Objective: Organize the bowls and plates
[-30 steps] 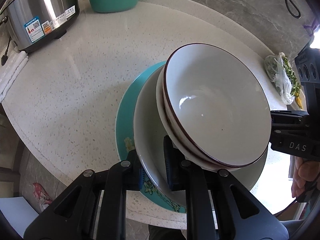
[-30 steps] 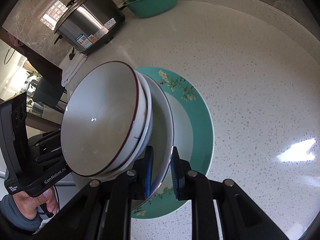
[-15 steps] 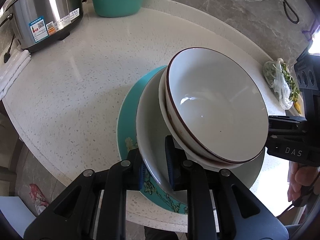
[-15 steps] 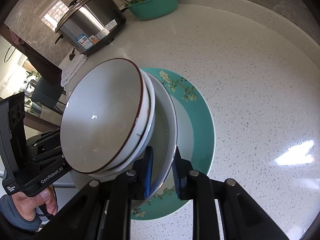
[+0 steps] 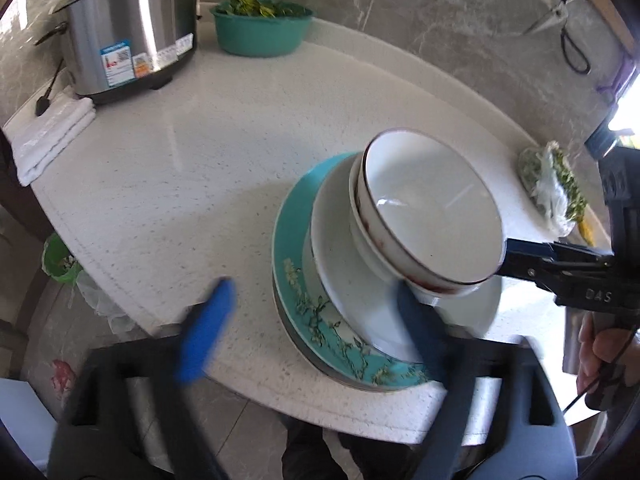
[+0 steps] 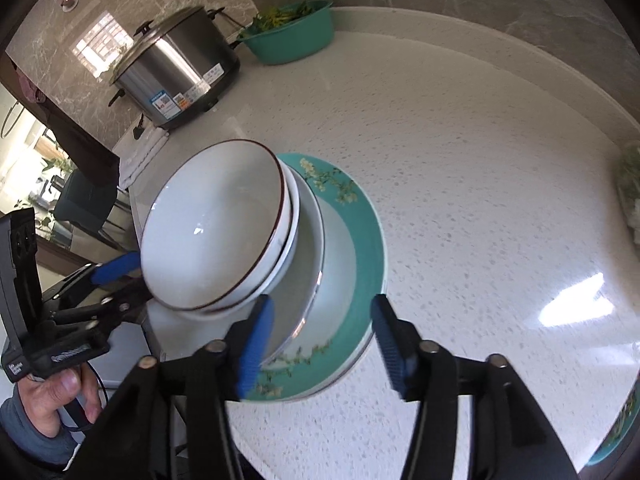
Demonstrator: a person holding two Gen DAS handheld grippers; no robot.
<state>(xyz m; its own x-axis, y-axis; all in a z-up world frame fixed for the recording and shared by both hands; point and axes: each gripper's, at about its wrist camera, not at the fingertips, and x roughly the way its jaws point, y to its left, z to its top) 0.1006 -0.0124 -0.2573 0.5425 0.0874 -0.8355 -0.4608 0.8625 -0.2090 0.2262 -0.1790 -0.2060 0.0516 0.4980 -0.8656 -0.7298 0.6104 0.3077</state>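
Observation:
A stack sits on the white counter (image 5: 192, 184): a teal floral plate (image 5: 296, 280) at the bottom, a white plate (image 5: 344, 280) on it, and two nested white bowls with a dark red rim (image 5: 424, 208) on top. The stack also shows in the right wrist view, with the bowls (image 6: 216, 232) over the teal plate (image 6: 360, 248). My left gripper (image 5: 316, 328) is open, its jaws wide apart at the stack's near edge, holding nothing. My right gripper (image 6: 320, 340) is open at the opposite side of the plates, holding nothing.
A steel rice cooker (image 5: 128, 32) and a teal basin of greens (image 5: 260, 28) stand at the back. Folded white towels (image 5: 48, 136) lie at the left. A bag of greens (image 5: 552, 188) lies at the right. Scissors (image 5: 564, 20) hang on the wall.
Both grippers were shut on the white plate's rim from opposite sides. Both have now opened and drawn back a little, and the stack rests on the counter.

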